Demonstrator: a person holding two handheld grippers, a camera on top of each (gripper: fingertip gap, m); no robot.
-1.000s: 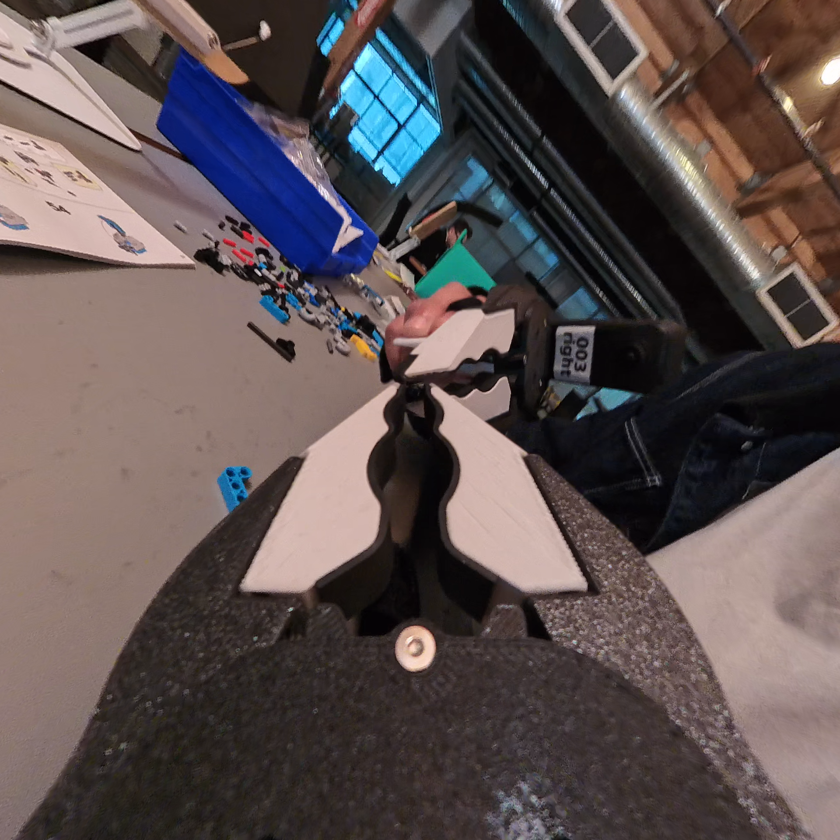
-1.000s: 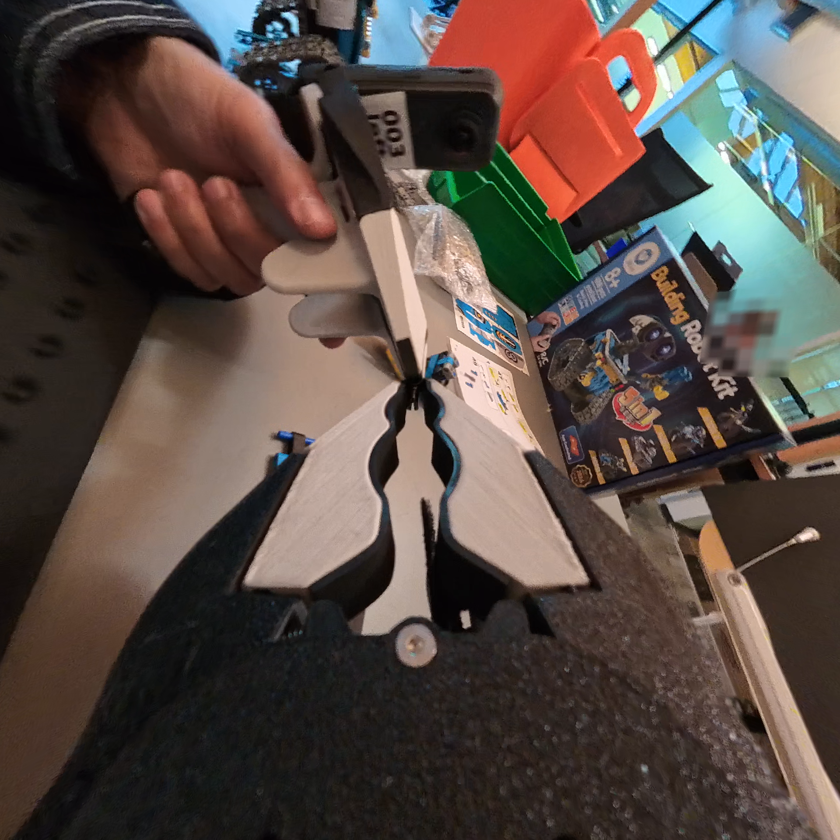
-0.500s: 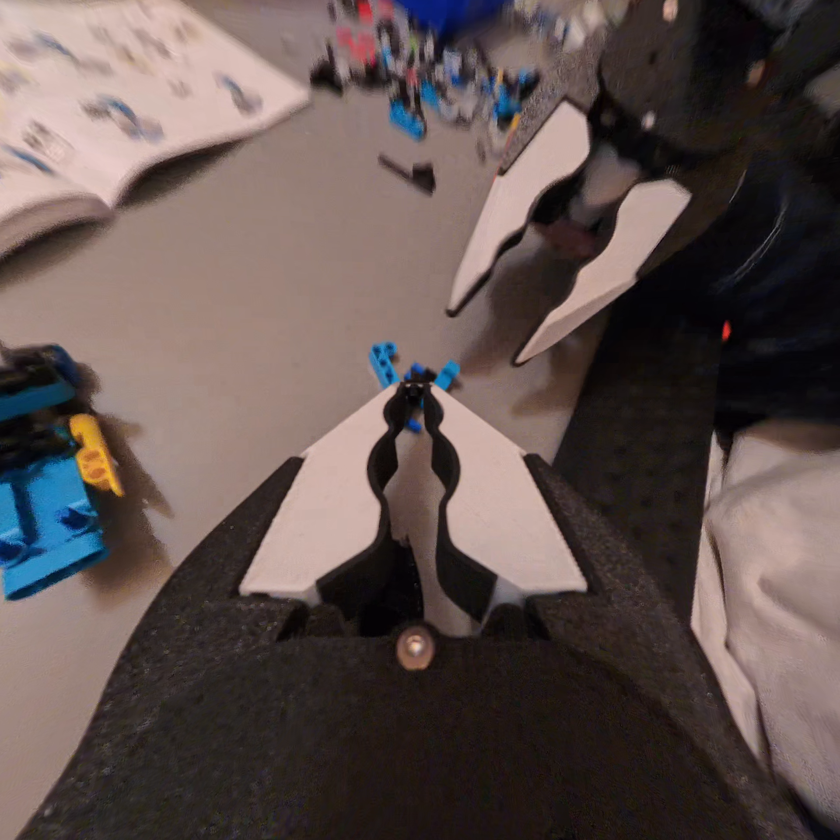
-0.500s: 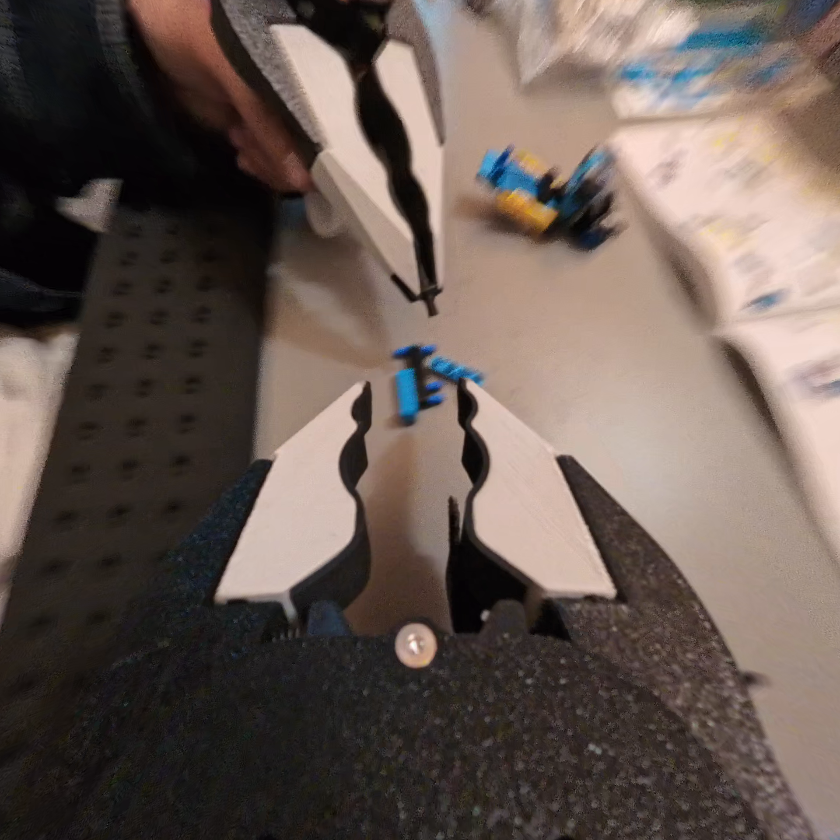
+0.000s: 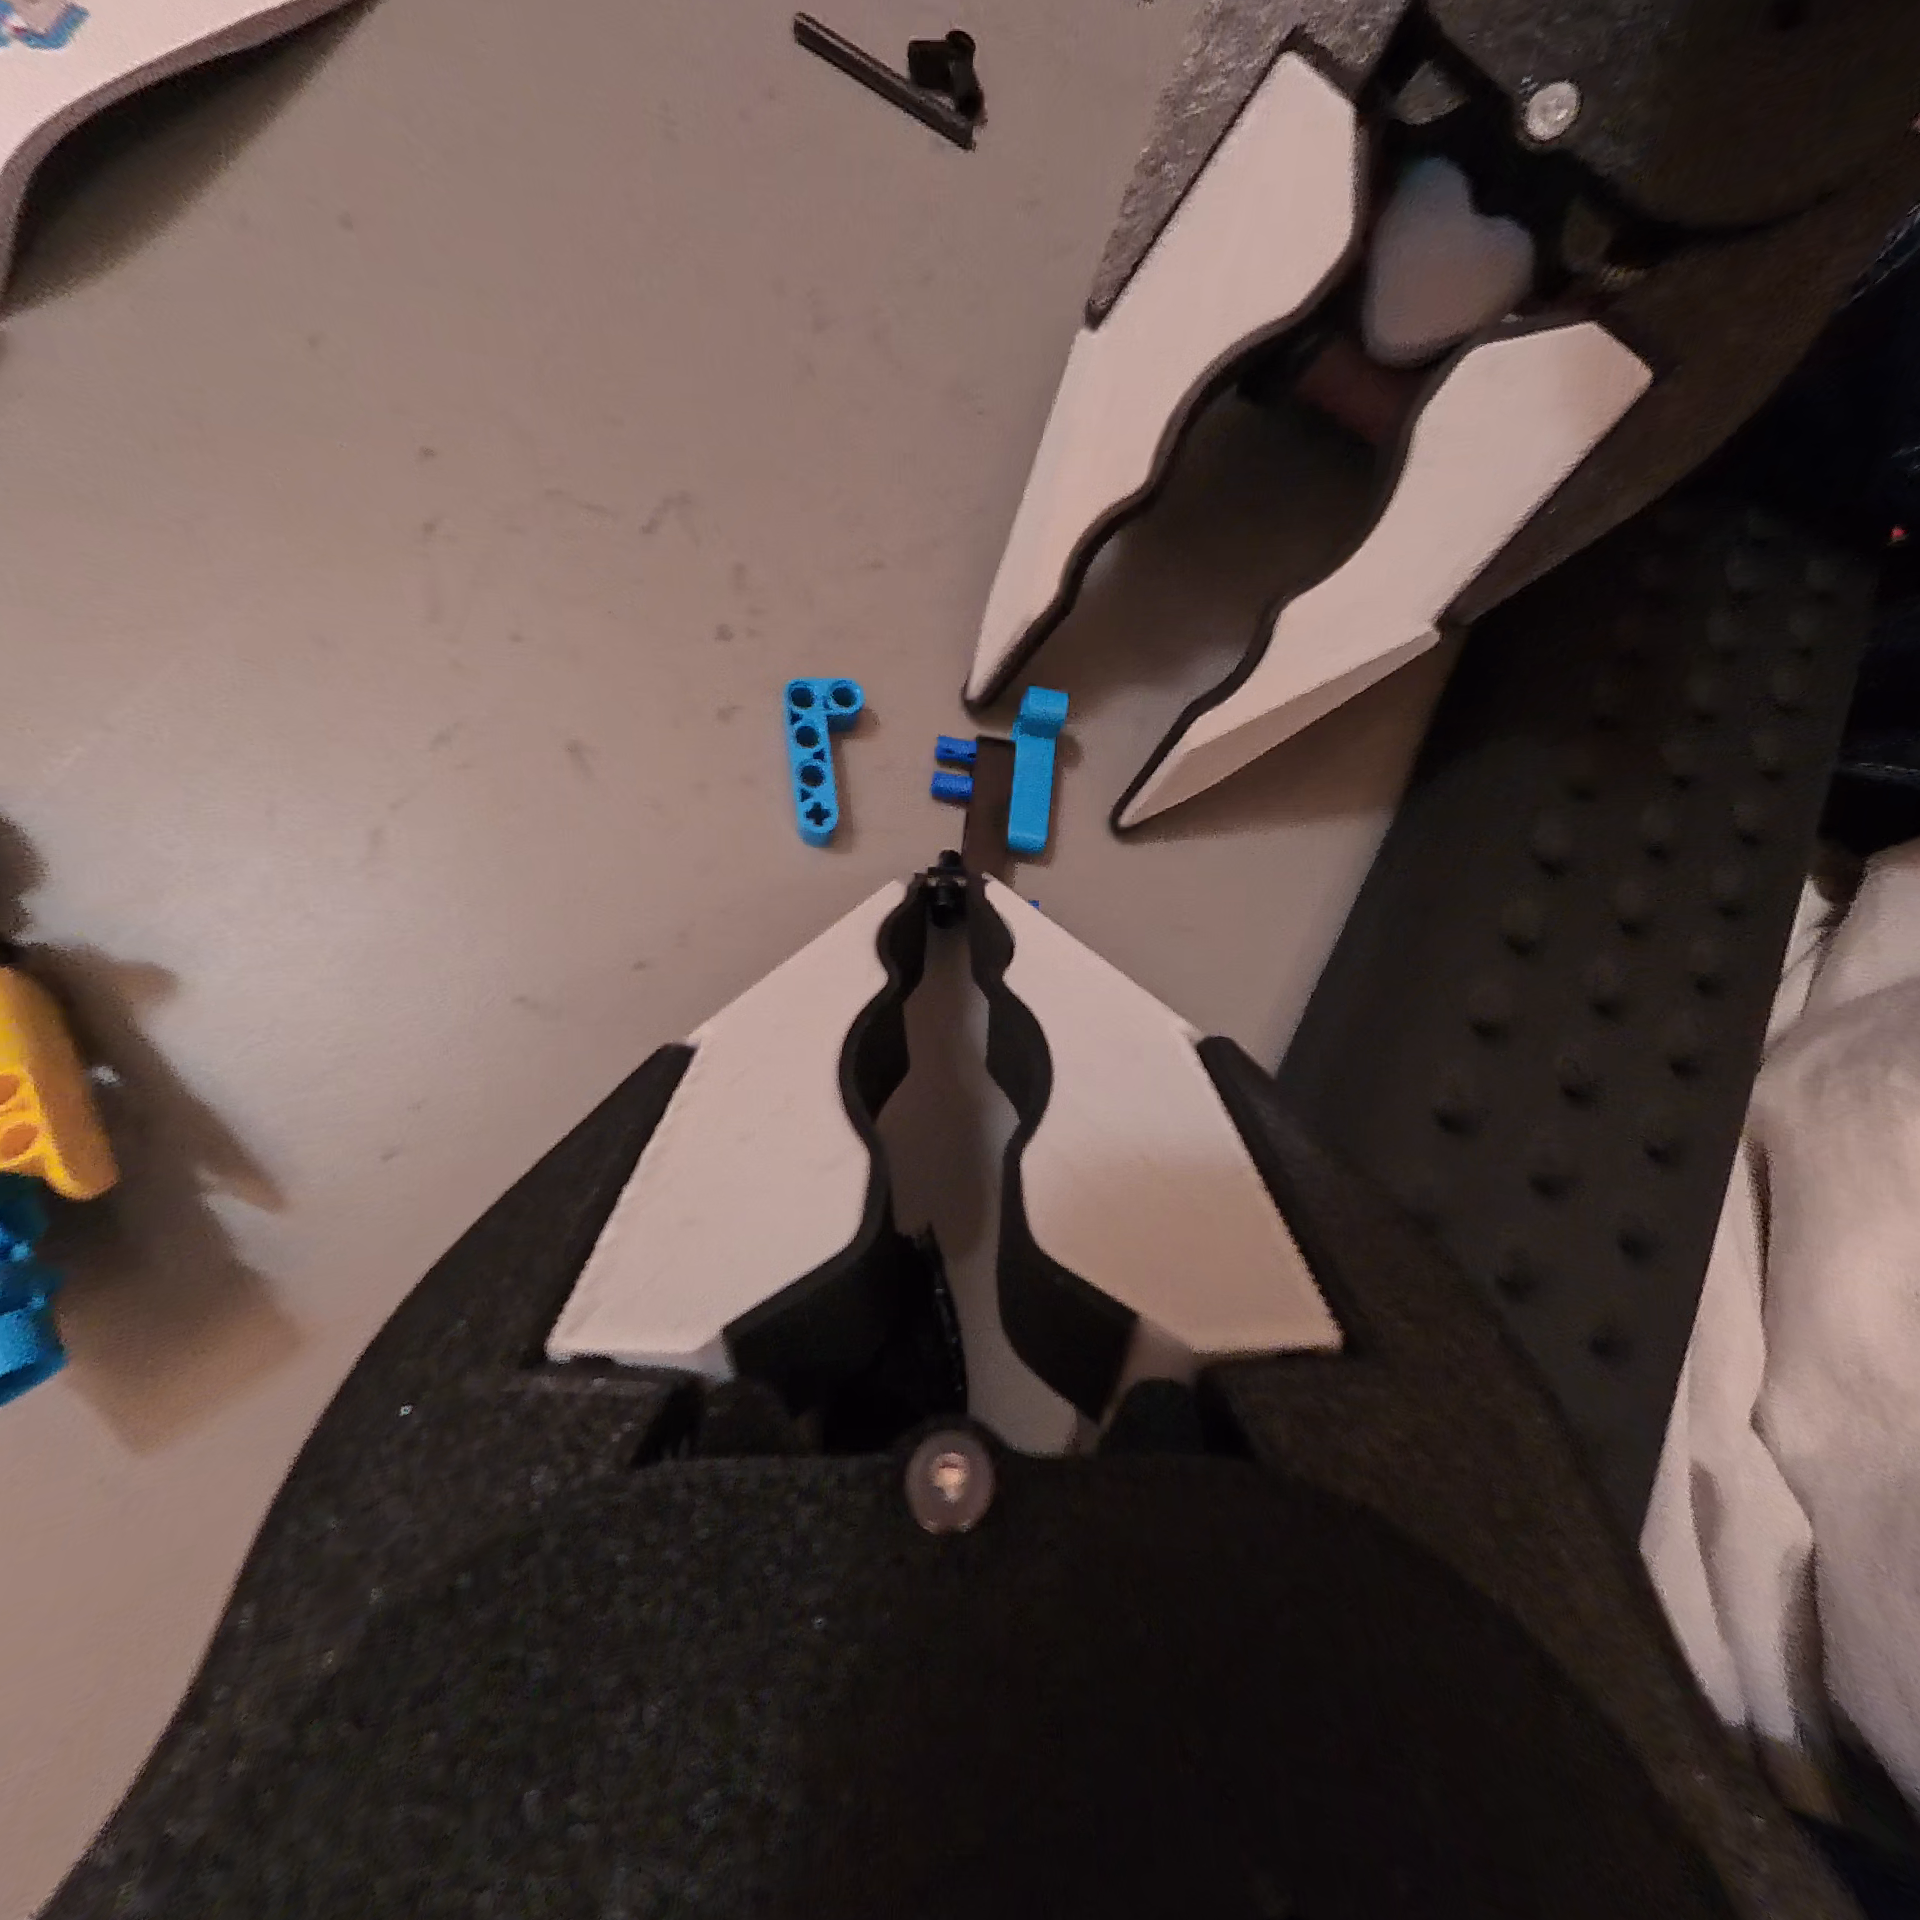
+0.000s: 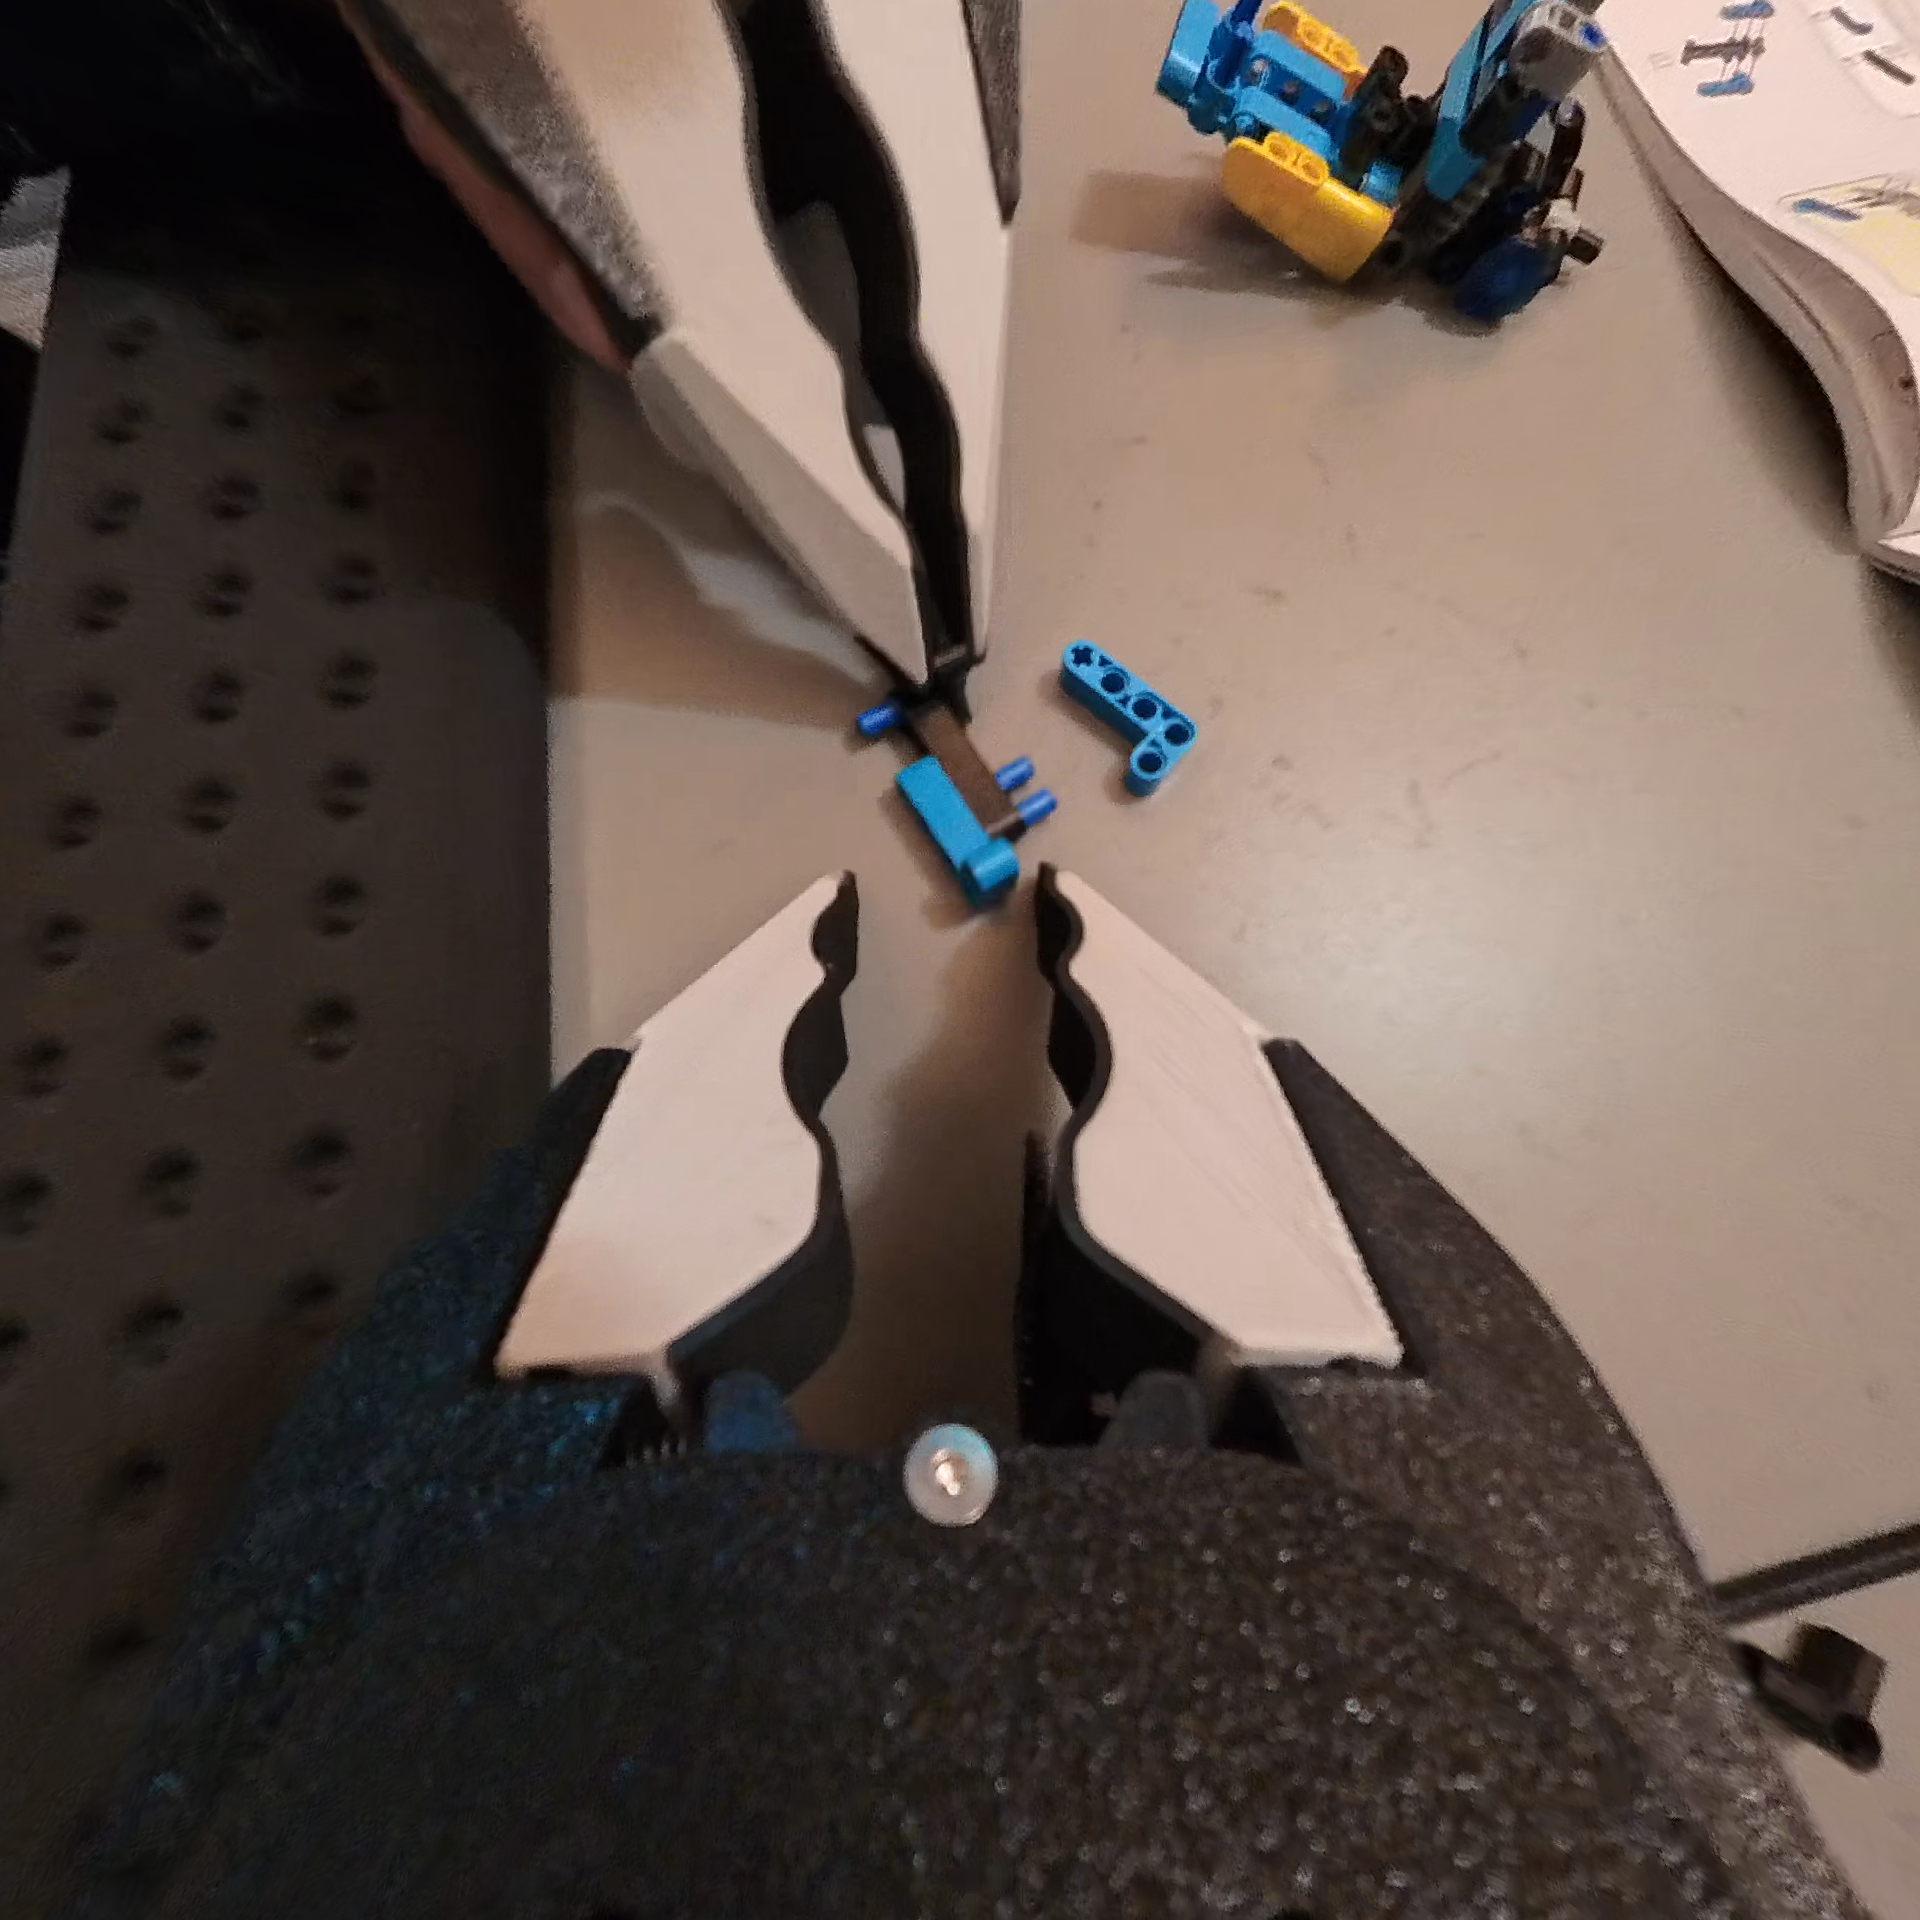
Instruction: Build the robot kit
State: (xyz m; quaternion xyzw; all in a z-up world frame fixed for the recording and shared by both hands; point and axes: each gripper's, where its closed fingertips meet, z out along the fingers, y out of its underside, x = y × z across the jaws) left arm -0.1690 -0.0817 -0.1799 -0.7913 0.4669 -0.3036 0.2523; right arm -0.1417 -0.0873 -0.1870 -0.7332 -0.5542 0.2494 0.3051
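the left tongs (image 5: 945, 883) are seen nearly closed, a small black pin (image 5: 945, 896) pinched at their tips. the right tongs (image 6: 945, 883) are held wide, with nothing between them. both are poised over a grey table (image 5: 468, 468), tip toward tip. between the two pairs a blue beam (image 6: 956, 831) is laid flat, with dark blue pegs (image 6: 1023, 787) jutting from its side and a black strip along it; it is set just beside the right tongs' tips. an l-shaped blue beam (image 6: 1132, 717) is laid near it, apart. farther off a blue and yellow model (image 6: 1382, 177) is stood, and an open booklet (image 6: 1787, 260) is spread at the table's edge. a black axle (image 5: 883, 83) is left well apart. a studded black mat (image 6: 260, 727) is laid alongside.
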